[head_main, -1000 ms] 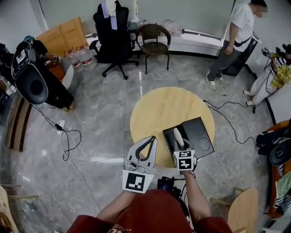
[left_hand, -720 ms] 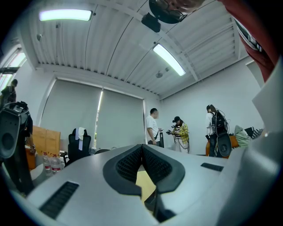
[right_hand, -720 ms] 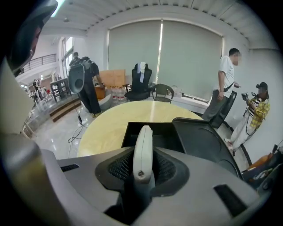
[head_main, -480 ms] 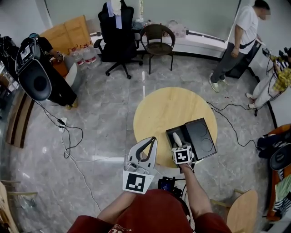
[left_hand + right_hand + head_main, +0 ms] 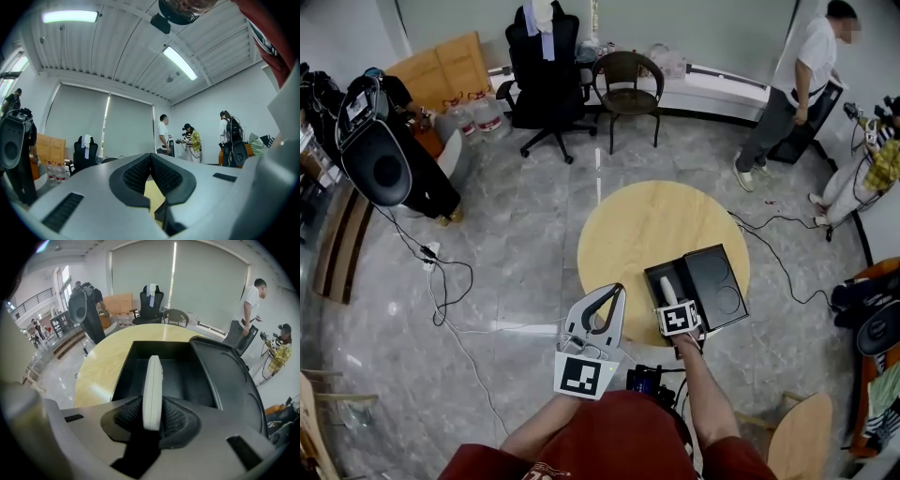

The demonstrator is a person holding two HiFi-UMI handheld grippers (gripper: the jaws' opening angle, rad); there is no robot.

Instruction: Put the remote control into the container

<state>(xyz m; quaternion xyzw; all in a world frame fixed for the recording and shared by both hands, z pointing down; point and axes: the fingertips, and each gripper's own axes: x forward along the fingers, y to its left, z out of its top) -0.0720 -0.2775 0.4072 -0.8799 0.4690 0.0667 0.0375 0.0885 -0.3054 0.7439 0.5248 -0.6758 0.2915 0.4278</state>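
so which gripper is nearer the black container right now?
Right. The right gripper holds the remote control over the open container, pointing down into it. The left gripper, shut and empty, is by the table's near edge, off to the container's left.

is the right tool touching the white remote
Touching. The right gripper view shows the right tool with black pads pressed on both sides of the slim white remote control.

The left claw (image 5: 615,289) points roughly level in front of the body, its jaws together and empty. The right claw (image 5: 153,414) tilts steeply downward, jaws clamped on the remote control (image 5: 152,380).
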